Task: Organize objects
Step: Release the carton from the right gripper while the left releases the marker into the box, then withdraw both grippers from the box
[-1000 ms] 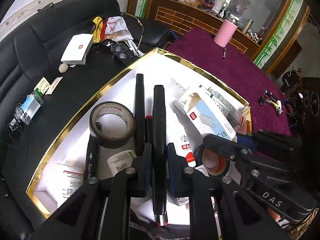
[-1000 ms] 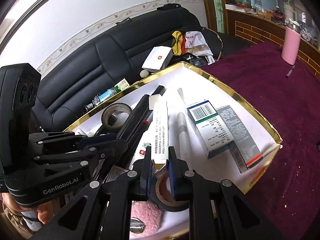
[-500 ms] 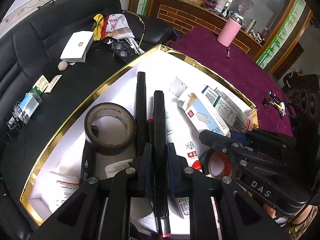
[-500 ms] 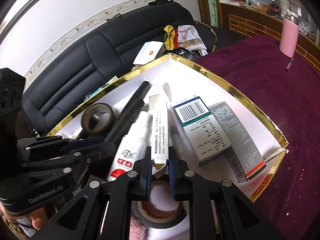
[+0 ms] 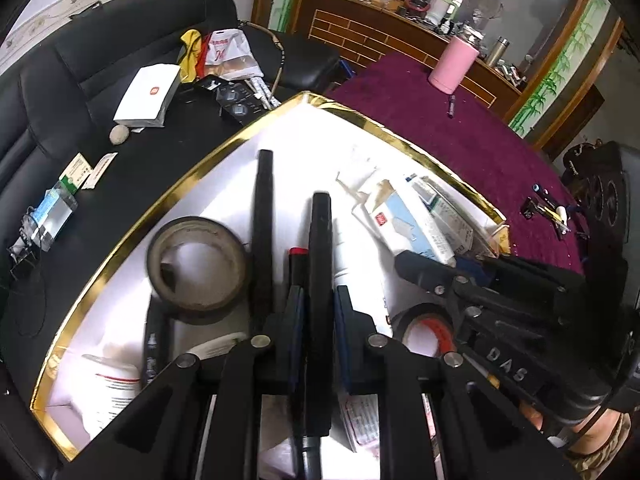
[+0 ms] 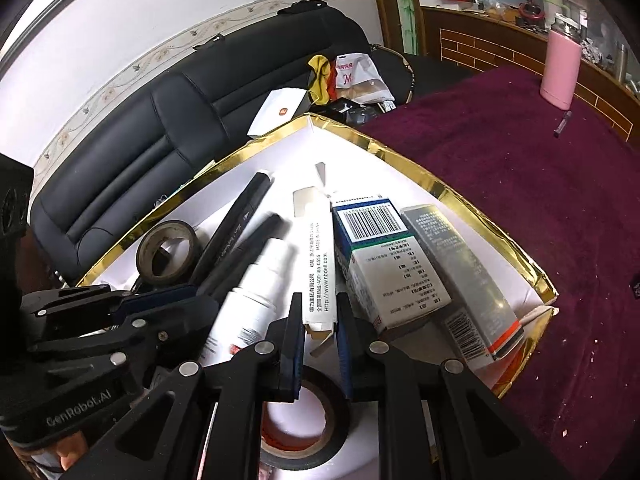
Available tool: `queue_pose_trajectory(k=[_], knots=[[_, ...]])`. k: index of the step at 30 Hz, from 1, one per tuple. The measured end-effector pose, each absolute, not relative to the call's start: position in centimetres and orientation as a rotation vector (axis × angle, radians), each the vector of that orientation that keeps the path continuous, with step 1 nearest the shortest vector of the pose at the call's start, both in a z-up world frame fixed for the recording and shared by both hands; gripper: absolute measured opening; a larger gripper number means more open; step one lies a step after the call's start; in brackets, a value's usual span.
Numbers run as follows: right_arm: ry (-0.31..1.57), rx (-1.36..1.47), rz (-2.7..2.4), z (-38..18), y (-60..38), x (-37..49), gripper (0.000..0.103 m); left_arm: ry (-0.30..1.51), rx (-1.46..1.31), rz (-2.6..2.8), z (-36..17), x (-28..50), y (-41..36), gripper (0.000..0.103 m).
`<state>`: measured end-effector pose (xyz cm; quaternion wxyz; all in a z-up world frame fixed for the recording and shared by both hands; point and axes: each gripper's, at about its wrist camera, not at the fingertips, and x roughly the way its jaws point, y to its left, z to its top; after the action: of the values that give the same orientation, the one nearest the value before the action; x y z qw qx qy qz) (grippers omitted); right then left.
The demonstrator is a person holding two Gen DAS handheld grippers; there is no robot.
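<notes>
A white tray with a gold rim [image 5: 120, 252] [image 6: 440, 192] holds the objects. My left gripper [image 5: 318, 304] is shut on a black marker [image 5: 320, 248] that points away over the tray. A second black marker [image 5: 262, 216] lies beside it, next to a dark tape roll [image 5: 196, 268]. My right gripper [image 6: 319, 312] is shut on the near end of a slim white box [image 6: 318, 256] with an open flap. To that box's left lies a white bottle [image 6: 260, 292]. A barcode box [image 6: 380, 264] and a grey box [image 6: 460, 272] lie to its right.
A red-cored black tape roll [image 6: 300, 420] lies under the right gripper. The tray sits on a purple cloth [image 6: 520, 168] beside a black sofa [image 6: 140, 152] strewn with small items. A pink tumbler [image 6: 560, 68] and a pen stand far back on the cloth.
My right gripper has edged forward and down with the slim white box, and the boxes look closer. The left gripper still holds its marker in about the same place.
</notes>
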<state>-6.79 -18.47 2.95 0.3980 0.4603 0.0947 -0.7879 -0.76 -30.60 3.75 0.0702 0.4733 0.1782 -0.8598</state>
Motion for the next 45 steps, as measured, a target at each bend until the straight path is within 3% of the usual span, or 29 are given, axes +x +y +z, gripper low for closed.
queue_pose_trajectory(k=[9,12,15,21,27,30,38,45], knots=[[0.226,1.15,-1.996,3.3,-18.1,-6.3,0.018,0.554,1.414,-2.579,3.7,-0.6,-31.1,0.015],[0.219,1.147,-1.986,3.5,-18.1,-6.1,0.036,0.572,1.391,-2.594,4.0,-0.1,-31.3,0.015],[0.234,1.134,-1.988,3.8,-18.2,-5.6,0.039,0.583,1.359,-2.611,4.5,0.2,-31.3,0.016],[0.26,1.088,-2.017,5.0,-17.7,-4.4,0.05,0.524,1.261,-2.655,6.1,1.3,-30.7,0.032],[0.211,1.054,-2.065,6.5,-16.1,-4.1,0.079,0.473,1.058,-2.66,8.6,3.7,-30.7,0.062],[0.201,1.031,-2.084,7.2,-15.6,-3.6,0.087,0.358,0.931,-2.655,10.0,5.0,-30.2,0.073],[0.213,0.947,-2.119,8.7,-14.1,-1.0,0.103,0.132,0.795,-2.552,12.0,7.7,-28.3,0.081],[0.246,0.925,-2.132,8.9,-13.0,0.7,0.103,0.102,0.796,-2.49,12.1,9.6,-27.7,0.082]])
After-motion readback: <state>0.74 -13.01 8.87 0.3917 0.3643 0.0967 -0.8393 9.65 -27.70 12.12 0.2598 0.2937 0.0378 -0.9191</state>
